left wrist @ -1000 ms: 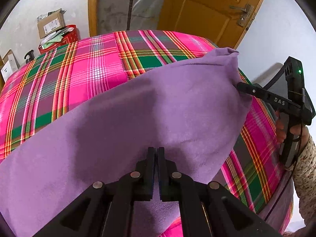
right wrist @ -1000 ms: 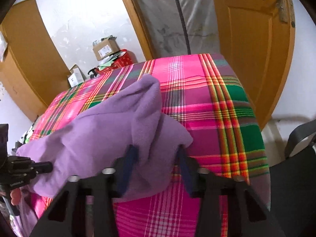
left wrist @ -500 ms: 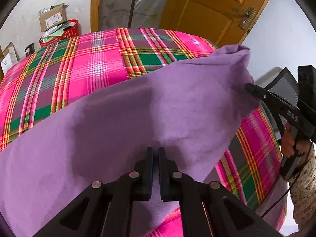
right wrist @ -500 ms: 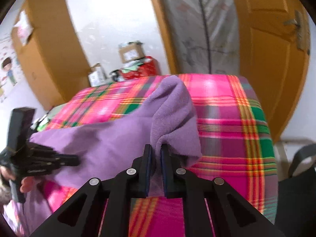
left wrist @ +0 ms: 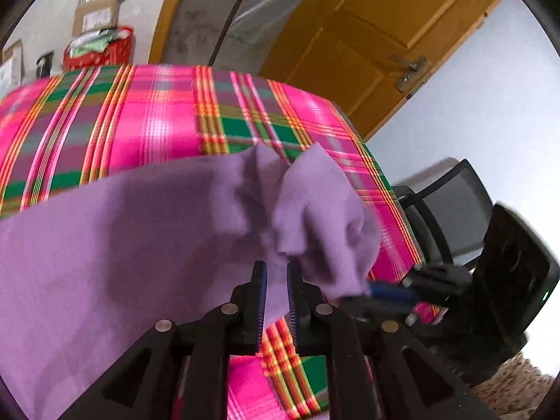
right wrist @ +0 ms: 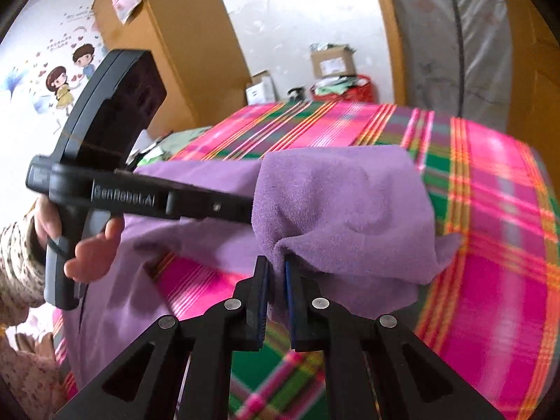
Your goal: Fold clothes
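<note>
A purple fleece cloth [left wrist: 140, 245] lies across a table covered in a pink and green plaid cover [left wrist: 157, 122]. My left gripper [left wrist: 276, 273] is shut on a fold of the cloth near its bunched right end. The right gripper [left wrist: 371, 294] sits just to its right, tips buried in the same bunch. In the right wrist view my right gripper [right wrist: 276, 269] is shut on a hanging fold of the purple cloth [right wrist: 350, 192]. The left gripper [right wrist: 245, 210] reaches in from the left, its tips hidden in the fabric, with a hand [right wrist: 91, 252] on its handle.
A black office chair [left wrist: 455, 210] stands past the table's right edge, below a wooden door [left wrist: 367, 35]. A cardboard box and a red basket [left wrist: 98, 49] sit behind the table. A tall wooden cabinet [right wrist: 182, 52] stands at the back left.
The two grippers have come close together. The cloth's right end, stretched wide before, now bunches up in folds between them near the table's front right corner.
</note>
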Tool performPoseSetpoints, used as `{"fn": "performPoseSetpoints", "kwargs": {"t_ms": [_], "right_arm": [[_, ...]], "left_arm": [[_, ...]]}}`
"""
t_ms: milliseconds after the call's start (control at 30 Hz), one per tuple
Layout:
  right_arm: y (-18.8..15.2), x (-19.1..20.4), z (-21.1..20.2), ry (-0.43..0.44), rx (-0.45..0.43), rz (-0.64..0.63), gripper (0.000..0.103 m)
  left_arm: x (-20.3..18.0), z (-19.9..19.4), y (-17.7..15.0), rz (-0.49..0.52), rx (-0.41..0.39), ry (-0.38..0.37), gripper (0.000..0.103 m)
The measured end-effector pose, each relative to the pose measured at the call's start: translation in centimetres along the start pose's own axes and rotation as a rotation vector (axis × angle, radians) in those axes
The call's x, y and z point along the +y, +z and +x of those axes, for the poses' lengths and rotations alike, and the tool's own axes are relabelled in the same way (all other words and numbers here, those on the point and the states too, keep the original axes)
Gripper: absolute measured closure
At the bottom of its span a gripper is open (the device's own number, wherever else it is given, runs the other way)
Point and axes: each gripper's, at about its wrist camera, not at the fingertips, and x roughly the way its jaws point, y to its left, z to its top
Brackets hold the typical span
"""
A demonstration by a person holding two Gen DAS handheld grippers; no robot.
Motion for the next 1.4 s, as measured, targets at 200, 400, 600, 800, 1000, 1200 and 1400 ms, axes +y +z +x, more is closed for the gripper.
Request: {"fn": "performPoseSetpoints", "kwargs": {"t_ms": [200,400,600,800,1000,1200,1400], "right_arm": [[-1.0,-0.5,1.4,0.083,0.106,0.041,0.086],[-0.3,-3.8,-2.2,0.038,-0.006,0.113,0.075],[0.4,-8.9,-1.2,-0.052,-0.034,0.285,0.054],[0.7,-11.4,1.8,0.009,-0.003,0.419,0.051],[2.0,-11.5,0.8,-0.069,-0.075,0.381,0.095],[2.3,-13.7,-4.3,-0.2,-0.213,0.392,0.095],[0.8,-18.7,-10.0,-0.393,-0.312,0.471,0.095]], "left_arm": [[1.9,-0.1,-1.1,-0.061,0.022,0.026,0.09],[2.3,0.7,-1.3,-0.081,0.035,0.031,0.09],[2.5,1.4,-1.4,-0.098,0.048,0.037,0.09],[2.2,1.9,-1.3,-0.096,0.058,0.053,0.09],[1.2,2.1,-0.4,-0.077,0.055,0.059,0.09],[0.2,2.2,1.3,-0.051,0.017,0.064,0.09],[0.3,3.3,1.8,-0.056,0.021,0.094,0.09]]}}
